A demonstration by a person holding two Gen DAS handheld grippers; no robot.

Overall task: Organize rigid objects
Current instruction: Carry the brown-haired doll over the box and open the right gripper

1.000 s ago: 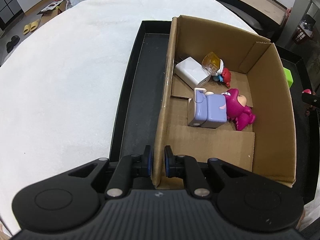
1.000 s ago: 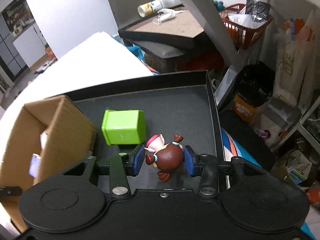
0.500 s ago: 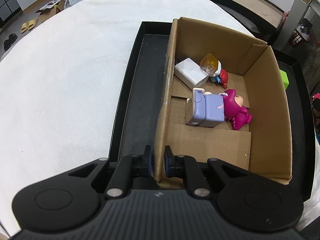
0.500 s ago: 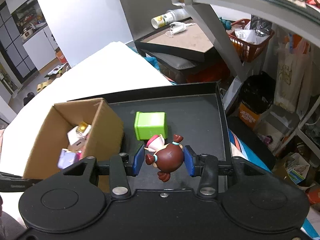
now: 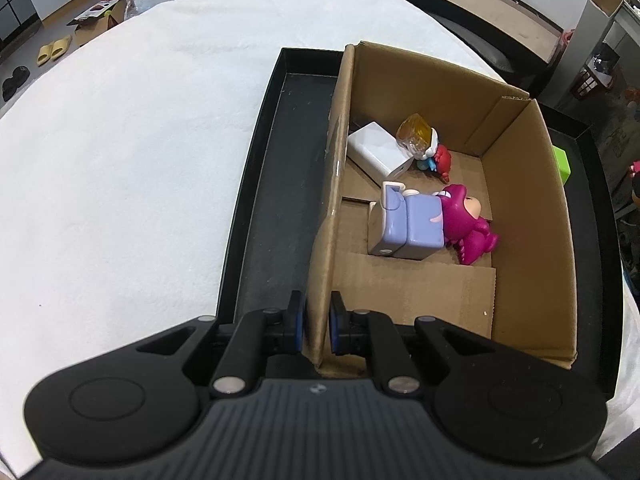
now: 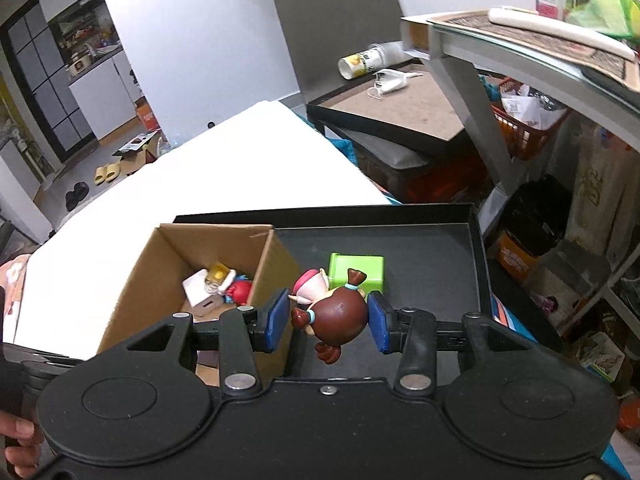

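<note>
Rigid toys are going into the open brown cardboard box (image 6: 224, 264) on the black tray (image 6: 432, 248) atop a white cloth; clutter fills the room behind. The left gripper (image 5: 318, 322) pinches the box wall; the right gripper (image 6: 328, 320) clamps a brown-haired figurine (image 6: 340, 314), needing a carry toward ten o'clock, leaving the green cube (image 6: 356, 272) at twelve.

No legible text anywhere (cup label too blurred).

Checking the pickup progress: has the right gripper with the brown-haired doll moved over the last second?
Yes. The right gripper, shut on the doll, has risen: the green block and black tray now look smaller and farther below.
</note>
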